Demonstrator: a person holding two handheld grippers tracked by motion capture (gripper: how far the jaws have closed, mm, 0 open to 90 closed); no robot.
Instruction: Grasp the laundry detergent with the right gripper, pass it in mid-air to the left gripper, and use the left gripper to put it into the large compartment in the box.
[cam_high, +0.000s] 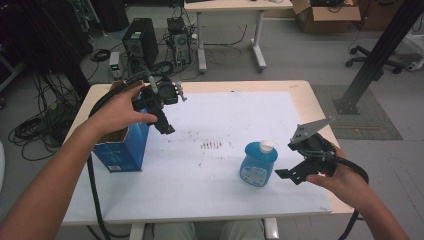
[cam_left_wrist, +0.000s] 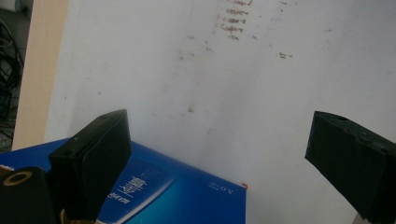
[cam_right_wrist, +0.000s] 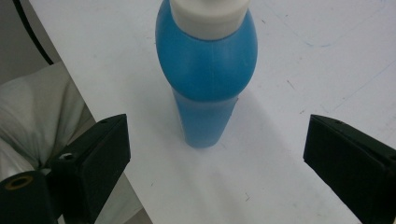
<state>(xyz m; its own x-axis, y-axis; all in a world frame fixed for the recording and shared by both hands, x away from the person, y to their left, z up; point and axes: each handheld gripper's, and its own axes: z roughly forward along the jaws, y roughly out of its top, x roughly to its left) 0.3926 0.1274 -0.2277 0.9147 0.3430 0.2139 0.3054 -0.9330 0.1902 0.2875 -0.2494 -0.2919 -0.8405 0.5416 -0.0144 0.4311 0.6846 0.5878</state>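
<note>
Blue plastic makes the bottle, which stands upright on the white sheet that covers the table, toward the person's right side. It has a white cap and a label on its front. In the right gripper view the bottle is ahead of the two black jaws and between their lines, but it is apart from both of them.

The right gripper is held by the right hand just beside the bottle, at its right, above the table. Its jaws stand wide apart and hold nothing. A grey three-cornered plate sits on top of it.

The left gripper is held by the left hand above a blue box, which stands near the left edge of the table with its top open. In the left gripper view the jaws are also wide apart and empty; the corner of the blue box lies below them, and the white sheet with some small brown marks is behind it.

The box and the bottle are well apart, with the brown marks between them. On the floor behind the table there are a computer tower and many cables.
</note>
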